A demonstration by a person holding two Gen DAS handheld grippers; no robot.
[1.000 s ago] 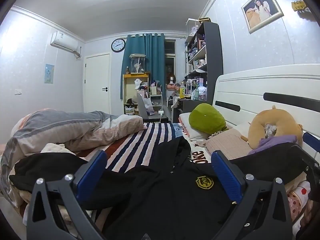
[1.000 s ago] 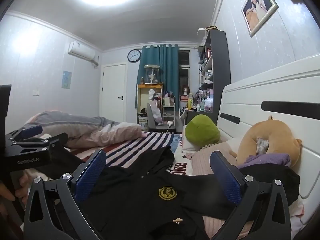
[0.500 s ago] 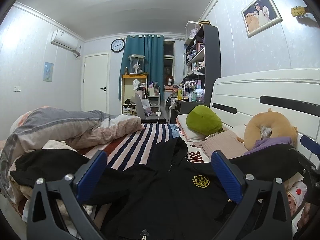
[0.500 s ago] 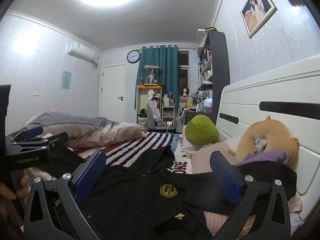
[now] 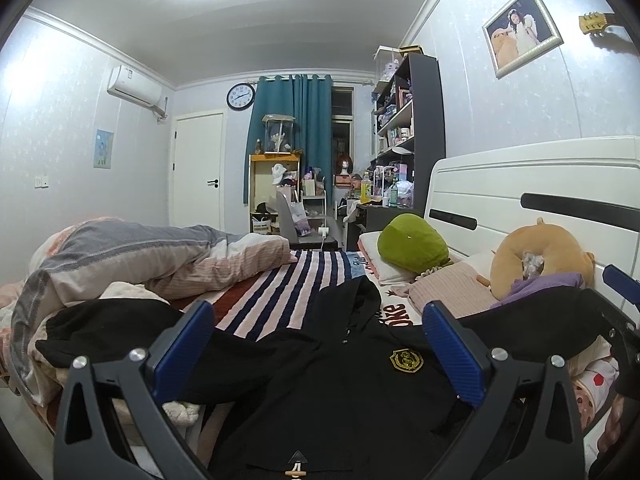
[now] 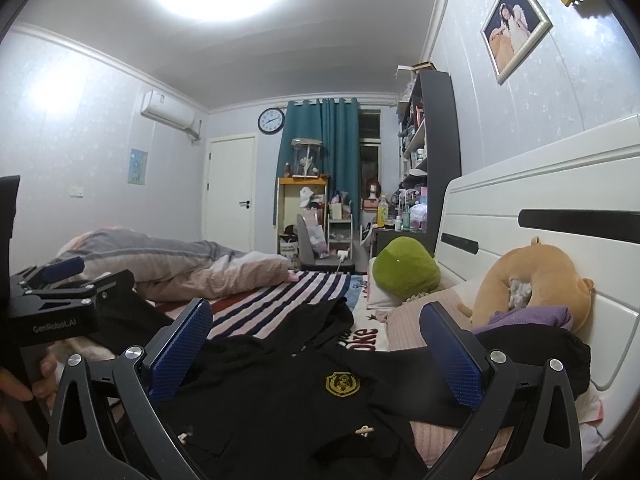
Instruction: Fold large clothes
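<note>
The coat (image 5: 352,392) lies spread on the bed (image 5: 288,288), pillows (image 5: 452,296) right, quilt (image 5: 132,256) left.

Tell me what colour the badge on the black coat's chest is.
Gold on black; the badge on the black coat shows best in the right wrist view.

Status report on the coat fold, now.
Left gripper and right gripper both open, nothing held. Black coat spread on the bed, unfolded. One sleeve draped over pillows near the orange plush.

Home bedroom: bed (image 5: 288,280), pillows (image 5: 452,296)
</note>
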